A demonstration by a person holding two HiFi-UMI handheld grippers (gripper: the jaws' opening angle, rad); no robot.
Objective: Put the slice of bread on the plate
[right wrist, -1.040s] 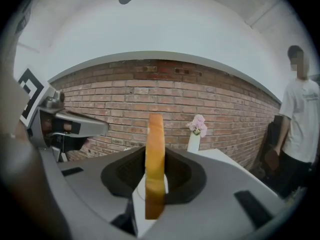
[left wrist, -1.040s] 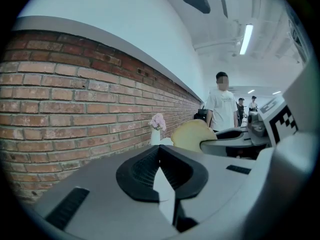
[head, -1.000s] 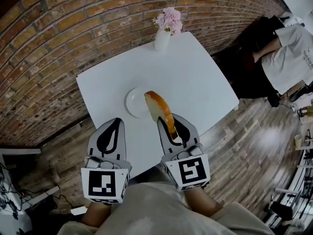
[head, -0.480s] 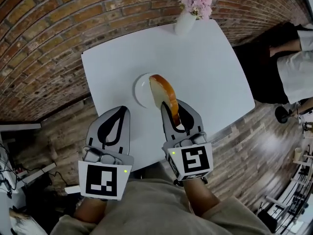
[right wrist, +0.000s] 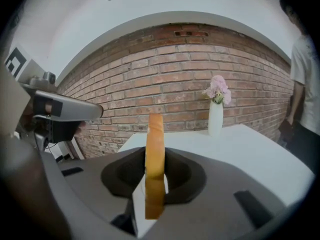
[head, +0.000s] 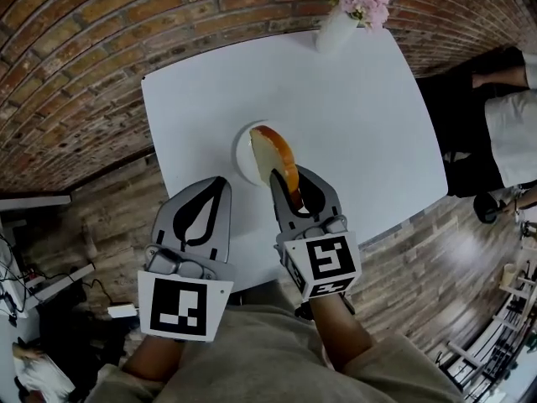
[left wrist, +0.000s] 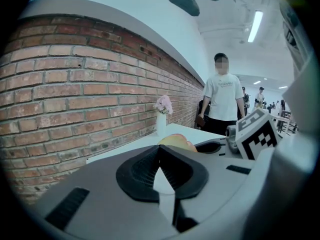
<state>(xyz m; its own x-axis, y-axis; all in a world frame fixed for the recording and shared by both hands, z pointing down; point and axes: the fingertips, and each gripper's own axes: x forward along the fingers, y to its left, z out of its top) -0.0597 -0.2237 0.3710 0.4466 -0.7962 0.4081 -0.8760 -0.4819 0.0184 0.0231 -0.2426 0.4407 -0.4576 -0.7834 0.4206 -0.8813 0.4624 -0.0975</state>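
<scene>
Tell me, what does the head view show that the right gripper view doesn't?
Only the head view shows the round plate lying under the slice of bread, and the wooden floor around the table. Only the right gripper view shows the slice edge-on and upright, clamped between the jaws of the right gripper. Both show the bread, the white table, the vase of pink flowers and the brick wall.

No word, number or brand is readable. The white cube [head: 180,307] on the left gripper [head: 216,183], at seven o'clock, and its twin [head: 323,263] on the right gripper [head: 291,177], at five o'clock, bear only black square patterns.
</scene>
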